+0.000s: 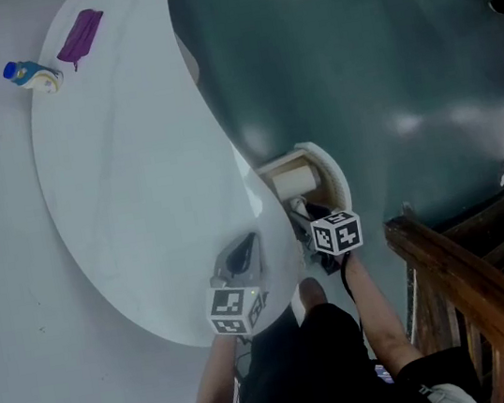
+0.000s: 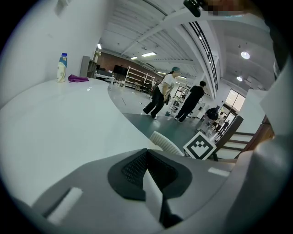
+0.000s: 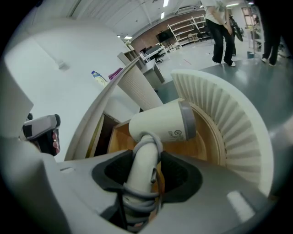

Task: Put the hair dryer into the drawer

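- Looking along my right gripper (image 3: 146, 167), I see its two jaws spread wide and clamped on the handle of the one hair dryer (image 3: 160, 121). A grey cord (image 3: 137, 192) is wound round that handle in several loops.
- The dryer's white head, with its grey band, sticks out past the jaws and sits over the wooden floor of the one open drawer (image 3: 219, 109). I cannot tell whether it touches the wood.
- That drawer has a curved, ribbed white front and stands pulled out from under the rim of the white table (image 2: 59, 123).
- My left gripper (image 2: 149, 176) has its two jaws pressed together with nothing between them. It hangs just over the near edge of the table, beside the drawer.
- From the left gripper view I count one marker cube (image 2: 200, 146), the one on the right gripper, just past the ribbed drawer front.
- Far across the table lie two small things close to each other: one bottle (image 2: 61, 67) with a blue cap, standing upright, and one flat purple pouch (image 2: 78, 78).
- Well beyond the table, on the dark green floor, two people stand close together, one in a white top (image 2: 161, 93) and one in black (image 2: 190, 100). Smaller figures farther back are too small to count.
- One wooden stair rail (image 1: 465, 285) runs along my right side.
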`<state>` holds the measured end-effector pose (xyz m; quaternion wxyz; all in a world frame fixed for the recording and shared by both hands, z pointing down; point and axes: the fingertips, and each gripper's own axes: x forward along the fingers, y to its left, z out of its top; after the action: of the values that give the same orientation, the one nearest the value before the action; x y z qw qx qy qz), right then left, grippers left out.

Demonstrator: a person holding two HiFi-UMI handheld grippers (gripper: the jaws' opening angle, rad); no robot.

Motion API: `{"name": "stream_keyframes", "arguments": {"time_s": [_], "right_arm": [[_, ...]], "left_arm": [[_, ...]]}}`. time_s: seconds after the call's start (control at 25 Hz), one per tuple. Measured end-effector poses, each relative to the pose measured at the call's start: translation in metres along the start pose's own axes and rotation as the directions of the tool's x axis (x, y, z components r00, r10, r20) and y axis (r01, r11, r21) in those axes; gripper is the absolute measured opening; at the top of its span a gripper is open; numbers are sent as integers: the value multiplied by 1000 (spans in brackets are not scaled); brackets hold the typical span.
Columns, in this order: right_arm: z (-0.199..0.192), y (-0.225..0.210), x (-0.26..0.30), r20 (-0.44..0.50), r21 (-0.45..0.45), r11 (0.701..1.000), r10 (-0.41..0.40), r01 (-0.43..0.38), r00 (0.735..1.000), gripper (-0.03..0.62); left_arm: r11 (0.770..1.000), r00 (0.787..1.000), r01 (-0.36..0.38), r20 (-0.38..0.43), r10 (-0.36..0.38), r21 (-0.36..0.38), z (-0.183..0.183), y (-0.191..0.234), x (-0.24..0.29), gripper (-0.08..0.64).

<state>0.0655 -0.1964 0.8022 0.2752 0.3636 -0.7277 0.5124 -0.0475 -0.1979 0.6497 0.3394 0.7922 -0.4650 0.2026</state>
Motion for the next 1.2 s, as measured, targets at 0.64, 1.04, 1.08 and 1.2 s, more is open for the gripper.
{"name": "stream_keyframes", "arguments": {"time_s": [0.64,1.04,1.08,1.2], "right_arm": [[-1,-28,46,-87,28,999,-36,39,996,202],[-4,-30,63,-138,4,998,-61,62,989,202],[-4,-31,64,-142,3,998,-64,65,988,202],[-5,-35,65,-152,5,997,-76,78,986,204]], "left_arm": [[1000,1000,-7,-29,6,-7,-7,15,13,6],[1000,999,8,-38,-8,6,-8,13,18,6],[1000,999,10,-39,-9,8,-8,13,19,6],[1000,999,12,-44,-12,10,-9,12,19,6]]}}
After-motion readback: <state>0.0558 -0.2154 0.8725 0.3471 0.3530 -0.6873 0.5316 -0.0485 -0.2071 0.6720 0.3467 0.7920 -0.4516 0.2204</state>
